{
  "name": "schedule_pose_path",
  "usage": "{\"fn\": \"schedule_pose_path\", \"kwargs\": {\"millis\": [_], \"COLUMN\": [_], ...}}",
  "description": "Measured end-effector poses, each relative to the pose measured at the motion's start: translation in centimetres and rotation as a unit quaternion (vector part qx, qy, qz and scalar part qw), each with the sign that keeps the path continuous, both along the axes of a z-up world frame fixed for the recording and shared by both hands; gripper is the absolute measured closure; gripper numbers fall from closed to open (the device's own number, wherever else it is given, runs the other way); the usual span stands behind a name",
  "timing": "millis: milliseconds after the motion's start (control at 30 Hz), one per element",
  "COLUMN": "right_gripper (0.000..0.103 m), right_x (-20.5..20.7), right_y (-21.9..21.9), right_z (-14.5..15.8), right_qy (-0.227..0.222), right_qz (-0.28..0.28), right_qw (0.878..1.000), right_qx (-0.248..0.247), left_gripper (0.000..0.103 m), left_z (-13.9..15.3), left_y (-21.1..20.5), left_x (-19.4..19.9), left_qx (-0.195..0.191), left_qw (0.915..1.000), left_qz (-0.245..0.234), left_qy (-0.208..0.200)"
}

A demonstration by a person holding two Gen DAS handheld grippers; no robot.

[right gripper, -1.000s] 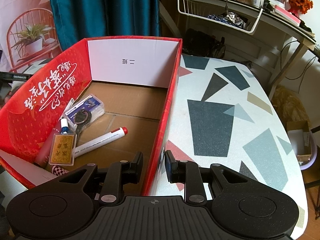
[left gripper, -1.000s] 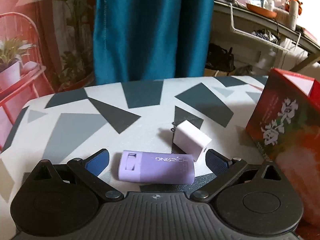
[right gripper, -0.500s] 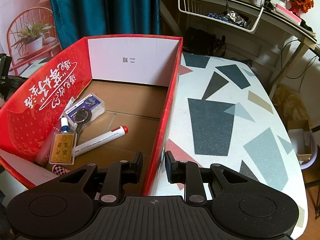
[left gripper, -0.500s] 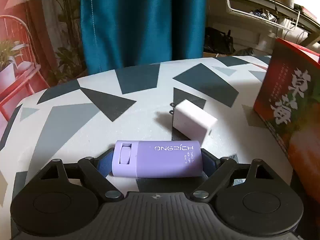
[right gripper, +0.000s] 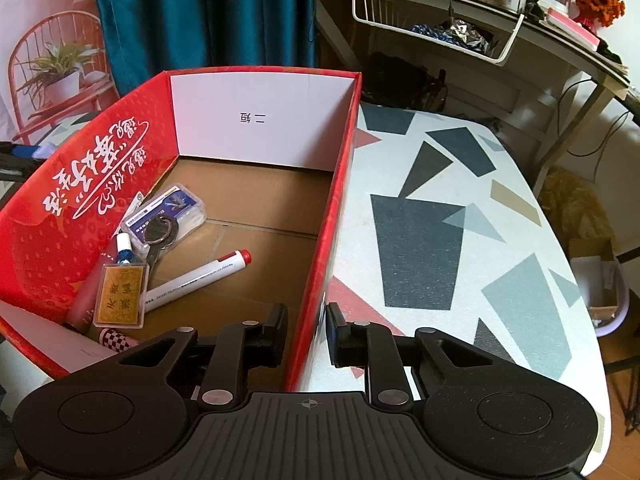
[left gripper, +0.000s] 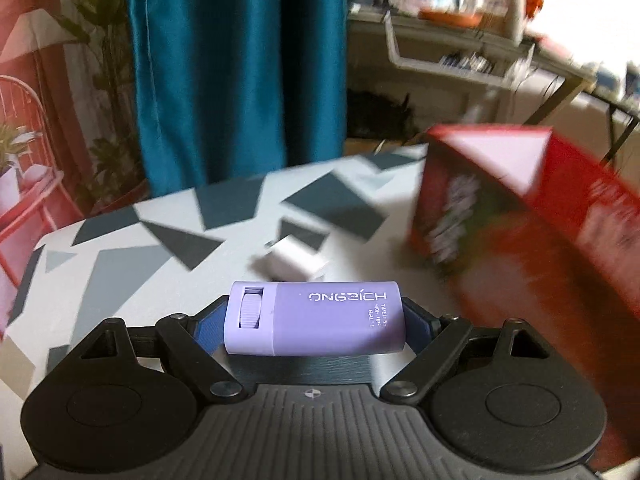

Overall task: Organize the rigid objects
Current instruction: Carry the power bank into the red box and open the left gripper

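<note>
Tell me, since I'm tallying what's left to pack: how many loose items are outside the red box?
2: the purple case clamped in the left hand-held gripper, and a white block on the table behind it. Others may be hidden.

The worktop [right gripper: 440,184] is white with grey, dark teal and red angular shapes. The box [right gripper: 340,216] is red outside with white script, brown and white inside. The case [left gripper: 316,318] is lilac with white lettering. The marker [right gripper: 196,278] is white, red-capped. The curtain [left gripper: 236,68] is teal.

Teal curtain [left gripper: 236,80], red wire chair [right gripper: 56,76] with potted plant [right gripper: 60,70]
</note>
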State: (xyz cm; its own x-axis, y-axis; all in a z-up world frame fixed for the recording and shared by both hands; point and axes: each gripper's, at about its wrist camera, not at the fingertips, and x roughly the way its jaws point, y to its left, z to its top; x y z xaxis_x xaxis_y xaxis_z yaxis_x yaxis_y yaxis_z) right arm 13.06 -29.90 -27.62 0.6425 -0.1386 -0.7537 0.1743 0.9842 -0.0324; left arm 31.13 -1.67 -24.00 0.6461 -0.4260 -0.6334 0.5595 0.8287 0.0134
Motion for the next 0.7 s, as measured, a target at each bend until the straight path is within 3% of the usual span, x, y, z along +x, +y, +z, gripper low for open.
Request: {"fn": "schedule_pose_path", "kwargs": {"millis": [233, 500, 700], "right_gripper": [0.088, 0.089, 0.089], "right_x": [0.0, -0.3, -0.4], "right_y": [0.0, -0.1, -0.2], "right_z": [0.0, 0.0, 0.1], "right_qy": [-0.001, -0.010, -0.012], "right_qz": [-0.005, -0.019, -0.020], "right_qw": [1.000, 1.000, 1.000], "right_qx": [-0.006, 0.005, 0.008], "left_gripper": [0.015, 0.015, 0.015], "left_z": [3.6, 6.8, 7.4], "left_y": [-0.4, -2.8, -6.5], "left_x": [-3.8, -5.1, -5.6], "left_qx": [-0.052, -0.068, -0.055], "left_qw": [0.9981, 0.9941, 0.9897], "left_qz": [-0.029, -0.067, -0.117], "left_qy": [-0.019, -0.051, -0.061]}}
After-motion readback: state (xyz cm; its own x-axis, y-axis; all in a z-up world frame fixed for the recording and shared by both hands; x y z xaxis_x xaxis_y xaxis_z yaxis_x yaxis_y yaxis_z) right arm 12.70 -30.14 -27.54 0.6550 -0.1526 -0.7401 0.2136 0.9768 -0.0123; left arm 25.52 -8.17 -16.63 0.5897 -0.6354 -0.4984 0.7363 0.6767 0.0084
